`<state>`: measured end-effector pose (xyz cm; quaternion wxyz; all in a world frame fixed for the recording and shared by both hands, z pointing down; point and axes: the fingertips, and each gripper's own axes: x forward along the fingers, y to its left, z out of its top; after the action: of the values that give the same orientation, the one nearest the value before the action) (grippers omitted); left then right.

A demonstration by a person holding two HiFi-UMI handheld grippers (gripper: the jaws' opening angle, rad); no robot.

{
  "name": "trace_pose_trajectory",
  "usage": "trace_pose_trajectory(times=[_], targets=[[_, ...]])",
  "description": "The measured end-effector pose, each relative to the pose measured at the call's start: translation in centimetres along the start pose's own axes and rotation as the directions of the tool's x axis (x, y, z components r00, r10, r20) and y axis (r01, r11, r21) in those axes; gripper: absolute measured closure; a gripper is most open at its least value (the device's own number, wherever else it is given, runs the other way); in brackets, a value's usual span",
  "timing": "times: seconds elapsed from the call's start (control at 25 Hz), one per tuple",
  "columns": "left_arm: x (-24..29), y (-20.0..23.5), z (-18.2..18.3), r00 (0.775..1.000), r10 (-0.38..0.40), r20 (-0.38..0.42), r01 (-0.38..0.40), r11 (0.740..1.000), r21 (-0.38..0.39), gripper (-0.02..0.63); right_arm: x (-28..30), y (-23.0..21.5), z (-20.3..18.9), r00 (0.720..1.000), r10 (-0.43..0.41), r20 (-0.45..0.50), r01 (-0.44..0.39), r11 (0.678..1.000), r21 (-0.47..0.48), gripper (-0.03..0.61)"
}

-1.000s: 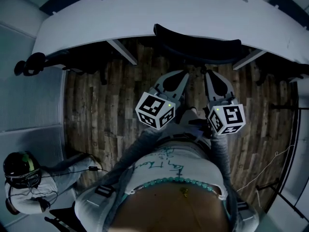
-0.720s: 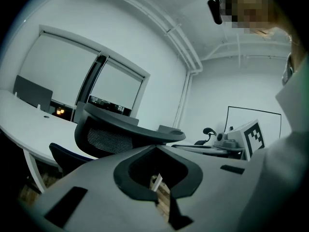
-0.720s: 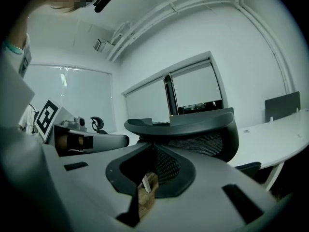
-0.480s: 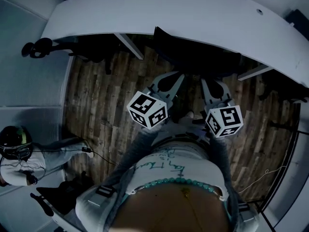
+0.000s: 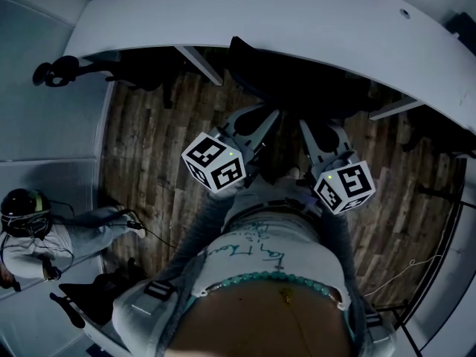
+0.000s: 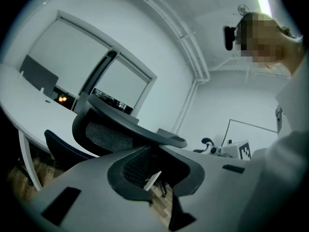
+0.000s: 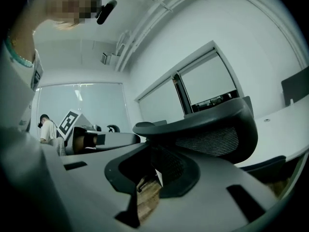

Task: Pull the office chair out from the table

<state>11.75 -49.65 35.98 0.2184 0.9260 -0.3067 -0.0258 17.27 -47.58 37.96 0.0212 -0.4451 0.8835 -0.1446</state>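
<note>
We are facing the office chair, left gripper opening on nothing, right gripper clenched empty; probably heavy yet rolling, it is inviting a backrest-rim hold.

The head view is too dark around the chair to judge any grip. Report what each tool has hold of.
Observer: The right tool is shut and empty. The rim of the chair lies past its tips.
Operator: Now the left one.
Observer: The left tool has its jaws opening, with nothing between them. The rim is ahead of its tips too, and I cannot tell if they touch.
Operator: Describe the chair's back.
Observer: It is a mesh panel under a solid curved rim.
</note>
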Motion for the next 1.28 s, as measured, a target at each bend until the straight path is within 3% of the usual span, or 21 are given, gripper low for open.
trace_pose_trajectory(times=[0.08,0.24,0.48,0.68,0.8,0.92,1.08,1.28], targets=[[0.0,0.1,-0.1,0.999,-0.022,-0.039,0.023,0.999,0.029,0.523,0.1,0.1,0.1,1.000,-0.018,0.017,0.018,0.999,0.033,0.532],[0.1,0.4,0.1,0.992,-0.111,-0.063,0.109,0.994,-0.030,0.520,1.1,0.3,0.0,0.998,-0.065,0.024,0.064,0.997,0.045,0.508],[0.0,0.6,0.2,0.969,-0.225,-0.101,0.223,0.974,-0.034,0.514,2.0,0.7,0.0,0.987,-0.157,0.027,0.155,0.987,0.038,0.462],[-0.3,1.0,0.8,0.953,-0.290,-0.091,0.283,0.956,-0.082,0.463,1.9,0.9,0.3,0.980,-0.189,0.055,0.182,0.977,0.109,0.411],[-0.8,1.7,1.6,0.949,-0.312,-0.048,0.302,0.941,-0.152,0.441,1.7,1.1,0.7,0.976,-0.200,0.087,0.183,0.967,0.175,0.373],[-1.0,2.2,2.0,0.948,-0.318,-0.020,0.308,0.930,-0.201,0.420,1.3,1.0,1.3,0.964,-0.223,0.146,0.174,0.940,0.293,0.356],[-0.5,2.5,2.8,0.947,-0.318,0.037,0.313,0.895,-0.318,0.413,1.0,0.5,2.5,0.935,-0.271,0.229,0.146,0.883,0.447,0.345],[0.5,2.5,3.2,0.948,-0.312,0.067,0.314,0.872,-0.376,0.407,1.2,-0.3,3.5,0.909,-0.321,0.266,0.128,0.822,0.556,0.336]])
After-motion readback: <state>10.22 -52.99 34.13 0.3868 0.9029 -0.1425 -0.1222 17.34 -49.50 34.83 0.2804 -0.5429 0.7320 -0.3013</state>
